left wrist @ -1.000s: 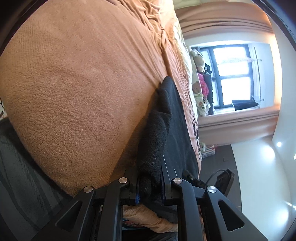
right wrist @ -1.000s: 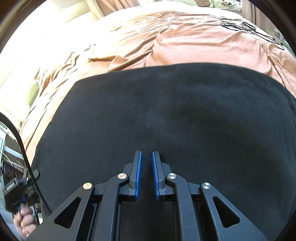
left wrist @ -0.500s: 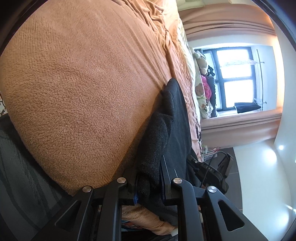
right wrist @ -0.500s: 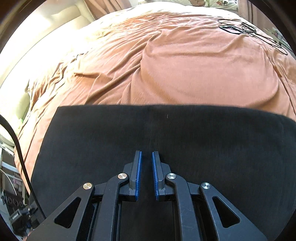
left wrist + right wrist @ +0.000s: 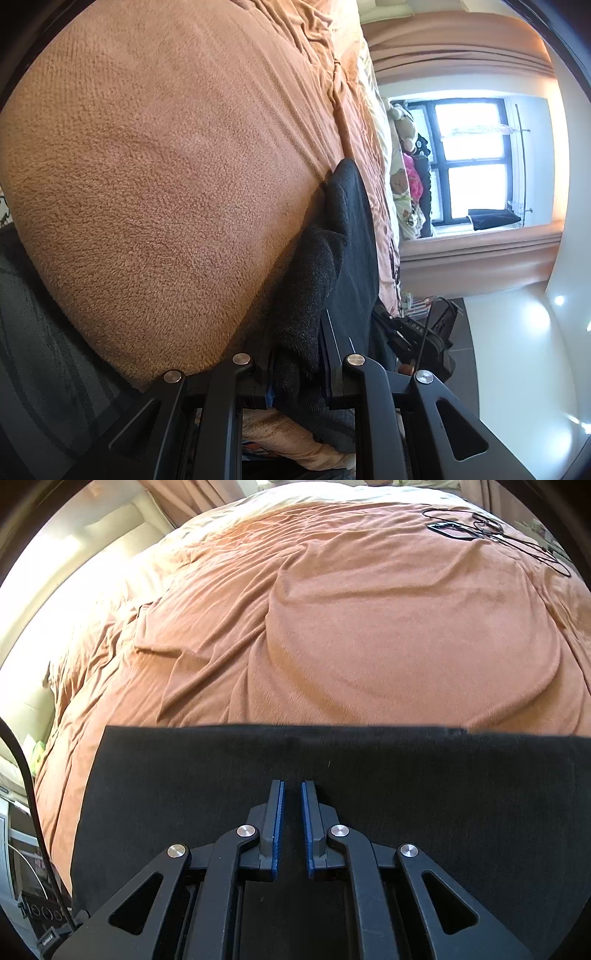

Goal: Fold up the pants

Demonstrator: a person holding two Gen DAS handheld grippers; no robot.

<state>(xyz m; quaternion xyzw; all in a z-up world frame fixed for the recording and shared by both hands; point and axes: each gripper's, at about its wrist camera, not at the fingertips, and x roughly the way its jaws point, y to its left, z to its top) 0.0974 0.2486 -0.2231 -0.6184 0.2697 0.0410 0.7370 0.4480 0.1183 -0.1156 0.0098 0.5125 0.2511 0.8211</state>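
Your left gripper [image 5: 297, 373] is clenched on a bunched edge of the pants [image 5: 354, 236]; dark cloth fills the gap between its fingers and spills out below them. That view is rolled sideways, so the blanket [image 5: 166, 177] bulges across most of it, with the pants running away from the jaws as a narrow dark strip along the blanket's edge toward the window [image 5: 469, 158]. Stuffed toys [image 5: 400, 181] sit just before the window, at the blanket's far end. Your right gripper [image 5: 291, 827] hangs over the pants [image 5: 424, 794], pointing steeply down, its blue pads [image 5: 277, 827] nearly together with a thin slit left; nothing is caught between them, and whether the tips touch the cloth can't be told. In the right view the pants lie flat on the near part of the blanket [image 5: 351, 627], the far edge a straight line across the frame, left corner squared off. The blanket beyond that edge is wrinkled, creases heaviest on its left. A black cable [image 5: 491, 531] lies on the blanket's far right corner, well apart from the pants.
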